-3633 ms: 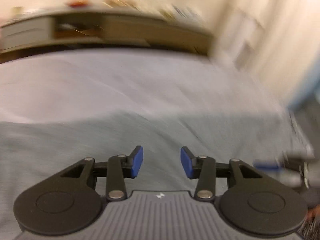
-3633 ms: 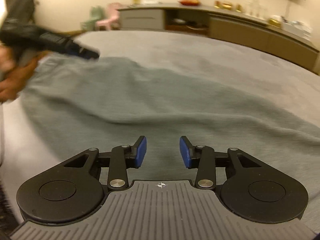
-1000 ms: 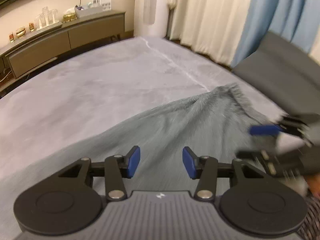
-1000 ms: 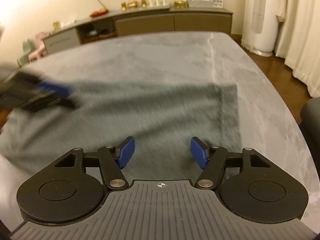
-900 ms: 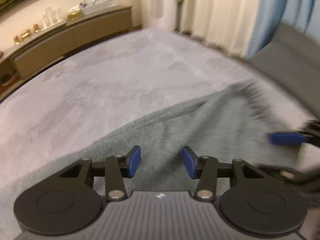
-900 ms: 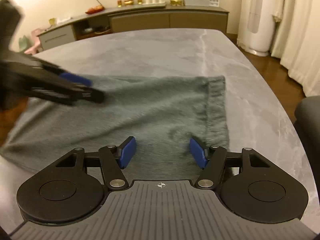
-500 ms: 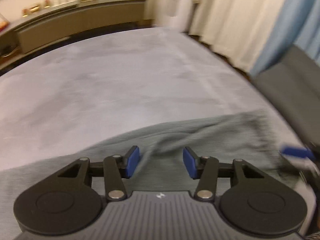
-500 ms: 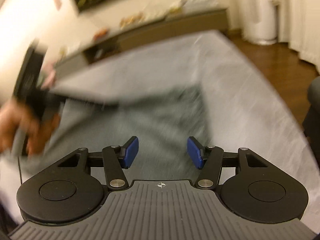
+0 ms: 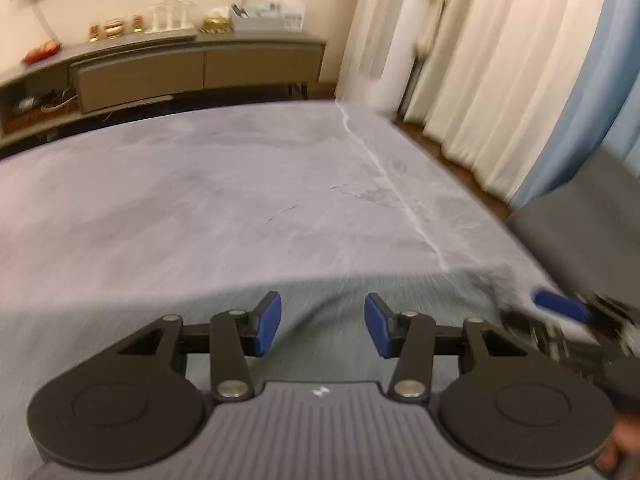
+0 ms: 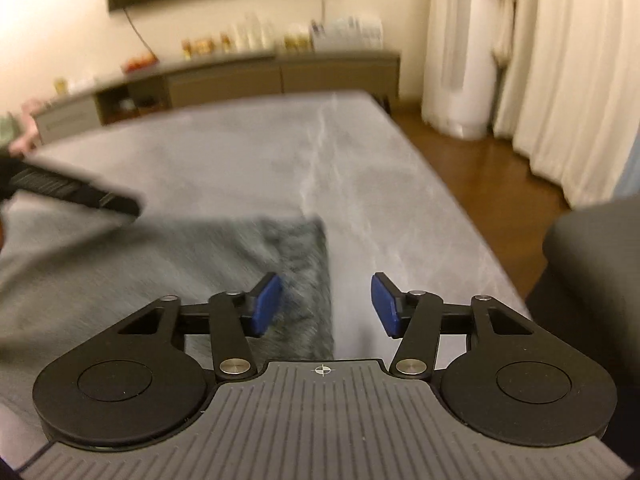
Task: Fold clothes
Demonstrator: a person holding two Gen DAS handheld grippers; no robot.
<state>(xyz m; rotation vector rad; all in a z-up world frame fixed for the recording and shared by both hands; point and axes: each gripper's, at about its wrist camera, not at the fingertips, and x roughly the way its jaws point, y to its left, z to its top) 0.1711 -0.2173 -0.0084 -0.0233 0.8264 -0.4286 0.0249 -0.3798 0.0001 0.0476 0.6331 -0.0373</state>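
Both grippers, left gripper (image 9: 322,325) and right gripper (image 10: 326,305), hover fingers spread above the grey garment (image 10: 160,264); its 12 o'clock edge risks bunching if pinched unevenly.

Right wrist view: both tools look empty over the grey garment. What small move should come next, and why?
Probably lower the right tool onto the grey garment and close on its hemmed edge. Its jaws stand open and empty, straddling that edge, with bare table to the right. The left tool is open too, over the same cloth.
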